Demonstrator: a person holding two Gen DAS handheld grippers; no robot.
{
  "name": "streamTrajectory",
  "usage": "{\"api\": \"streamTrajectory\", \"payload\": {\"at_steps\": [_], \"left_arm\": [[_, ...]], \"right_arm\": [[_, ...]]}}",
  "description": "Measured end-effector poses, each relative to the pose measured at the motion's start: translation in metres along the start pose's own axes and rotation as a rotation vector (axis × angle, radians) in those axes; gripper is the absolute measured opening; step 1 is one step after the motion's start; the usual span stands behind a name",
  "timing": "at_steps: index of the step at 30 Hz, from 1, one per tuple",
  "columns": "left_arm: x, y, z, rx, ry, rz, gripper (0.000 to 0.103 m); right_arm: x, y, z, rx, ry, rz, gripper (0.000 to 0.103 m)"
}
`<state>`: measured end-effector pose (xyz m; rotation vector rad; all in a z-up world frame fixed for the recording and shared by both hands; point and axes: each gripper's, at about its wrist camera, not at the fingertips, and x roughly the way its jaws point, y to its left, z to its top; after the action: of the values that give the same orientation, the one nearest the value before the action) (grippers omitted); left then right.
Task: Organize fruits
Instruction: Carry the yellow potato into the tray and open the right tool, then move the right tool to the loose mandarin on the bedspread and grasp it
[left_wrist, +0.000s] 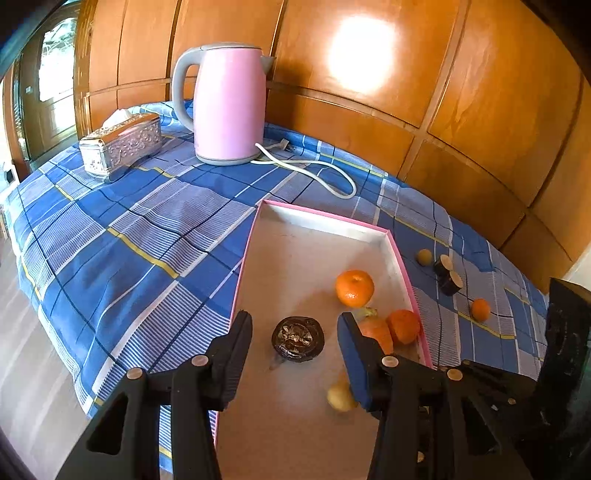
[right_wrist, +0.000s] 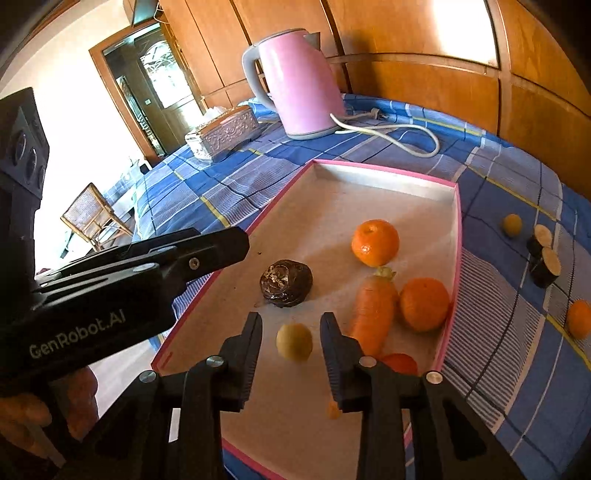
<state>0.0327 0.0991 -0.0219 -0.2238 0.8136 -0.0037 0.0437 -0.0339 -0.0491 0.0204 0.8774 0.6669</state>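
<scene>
Dropping a small yellow fruit (right_wrist: 294, 341) into the pink box (right_wrist: 458, 236)

Right gripper (right_wrist: 291, 347) has its jaws a little apart with the fruit between them, not squeezed; left gripper (left_wrist: 295, 336) hangs part open and empty over a dark fruit (left_wrist: 297, 338). The yellow one (round!) could roll into the carrot (right_wrist: 371, 314) near it. More fruit waits on the cloth, far right.
</scene>
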Motion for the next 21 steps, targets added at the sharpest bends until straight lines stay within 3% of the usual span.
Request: {"api": "streamTrajectory", "payload": {"at_steps": [21], "left_arm": [[-0.001,-0.034,-0.008,0.105,0.011,-0.027,0.049]], "right_arm": [[-0.051,-0.051,-0.019,0.167,-0.113,-0.132,0.033]]}}
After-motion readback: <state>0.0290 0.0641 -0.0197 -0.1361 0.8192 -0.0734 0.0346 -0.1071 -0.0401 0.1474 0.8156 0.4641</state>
